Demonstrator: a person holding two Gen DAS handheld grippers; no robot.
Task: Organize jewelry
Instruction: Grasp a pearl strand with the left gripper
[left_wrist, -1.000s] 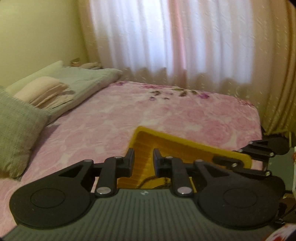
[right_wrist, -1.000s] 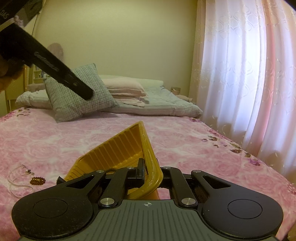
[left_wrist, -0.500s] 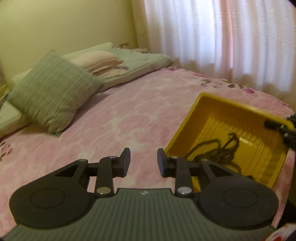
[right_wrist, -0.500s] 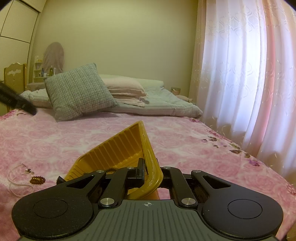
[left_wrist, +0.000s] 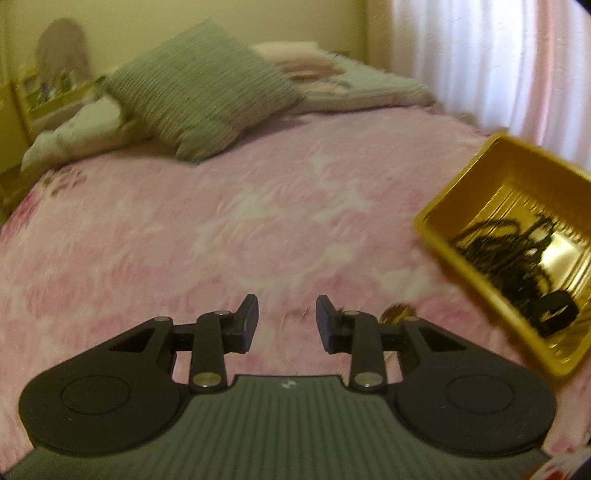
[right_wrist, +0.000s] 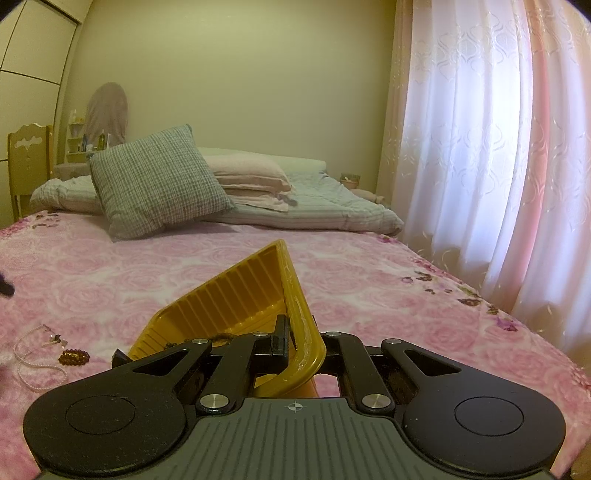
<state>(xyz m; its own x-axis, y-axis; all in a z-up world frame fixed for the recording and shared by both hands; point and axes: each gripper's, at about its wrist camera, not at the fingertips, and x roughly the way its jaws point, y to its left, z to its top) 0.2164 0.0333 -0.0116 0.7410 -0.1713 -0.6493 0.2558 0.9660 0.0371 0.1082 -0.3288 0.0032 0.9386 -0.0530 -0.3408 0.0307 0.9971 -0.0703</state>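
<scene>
The right gripper (right_wrist: 301, 341) has its fingers clamped on the rim of a yellow tray (right_wrist: 236, 295), holding it tilted above the pink bedspread (right_wrist: 369, 284). A black necklace (left_wrist: 506, 258) lies inside the tray. The left gripper (left_wrist: 286, 321) hovers over the bedspread, fingers parted, empty. A pearl necklace (right_wrist: 33, 369) and brown beads (right_wrist: 74, 357) lie on the bed.

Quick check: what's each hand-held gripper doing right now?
Left hand-held gripper: open, nothing between its jaws, over the bedspread.
Right hand-held gripper: shut on the yellow tray rim, holding it tilted.
</scene>
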